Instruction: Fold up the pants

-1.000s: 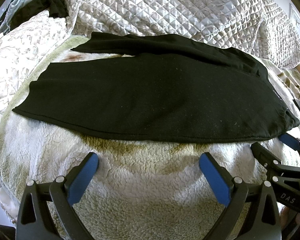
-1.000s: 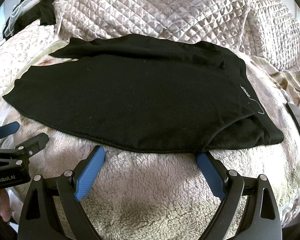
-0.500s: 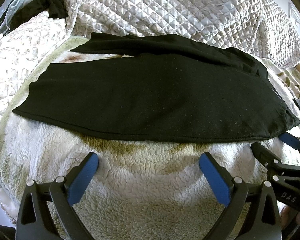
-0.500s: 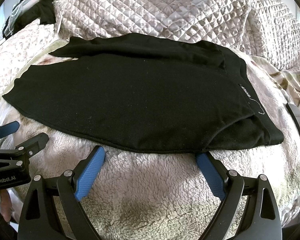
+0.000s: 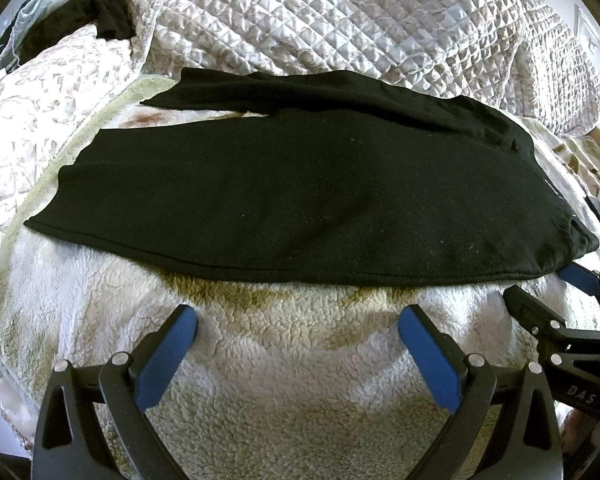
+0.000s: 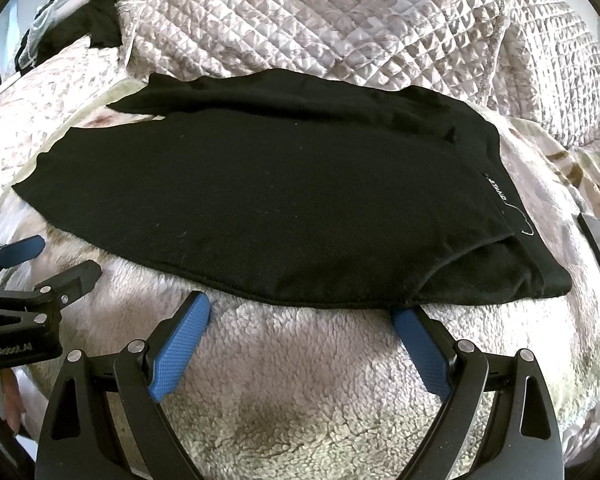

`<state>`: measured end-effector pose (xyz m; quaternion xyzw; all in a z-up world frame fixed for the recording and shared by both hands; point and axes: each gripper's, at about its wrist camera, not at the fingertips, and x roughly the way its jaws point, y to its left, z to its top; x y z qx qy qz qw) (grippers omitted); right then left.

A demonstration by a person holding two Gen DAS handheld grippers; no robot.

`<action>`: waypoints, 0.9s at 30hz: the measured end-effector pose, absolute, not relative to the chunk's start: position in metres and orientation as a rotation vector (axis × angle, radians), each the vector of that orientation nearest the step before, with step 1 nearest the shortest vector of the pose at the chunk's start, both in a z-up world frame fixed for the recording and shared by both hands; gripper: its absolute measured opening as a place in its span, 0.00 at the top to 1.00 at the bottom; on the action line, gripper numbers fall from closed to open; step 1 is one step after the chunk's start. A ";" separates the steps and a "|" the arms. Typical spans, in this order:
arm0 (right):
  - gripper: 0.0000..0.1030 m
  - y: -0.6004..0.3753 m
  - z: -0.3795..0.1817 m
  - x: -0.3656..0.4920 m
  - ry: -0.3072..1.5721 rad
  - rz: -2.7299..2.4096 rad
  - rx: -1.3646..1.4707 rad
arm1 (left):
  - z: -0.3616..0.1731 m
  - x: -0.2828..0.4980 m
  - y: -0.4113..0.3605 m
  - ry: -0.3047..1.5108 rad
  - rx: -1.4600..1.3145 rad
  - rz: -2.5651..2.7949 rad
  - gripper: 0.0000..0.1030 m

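Fleece blanket point(image 5: 284, 360) carries flat black pants point(image 5: 300, 200); both hand-held grippers gape.

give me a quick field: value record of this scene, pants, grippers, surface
pants: black pants lying flat, legs to the left, waistband to the right
surface: fleece blanket on a bed
behind: quilted cover
left gripper: open, above the fleece just short of the near edge
right gripper: open, at the near edge close to the waistband
fold: not yet started
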<state>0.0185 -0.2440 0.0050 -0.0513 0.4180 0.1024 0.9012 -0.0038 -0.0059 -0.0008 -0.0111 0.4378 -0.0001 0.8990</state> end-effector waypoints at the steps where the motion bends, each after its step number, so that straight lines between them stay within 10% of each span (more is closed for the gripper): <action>1: 0.10 -0.244 0.005 0.019 0.864 0.214 -0.108 | -0.001 -0.004 -0.006 0.906 -0.022 0.000 0.00; 27: 0.10 -0.242 0.006 0.016 0.884 0.222 -0.121 | 0.002 -0.003 -0.009 0.899 -0.017 -0.003 0.00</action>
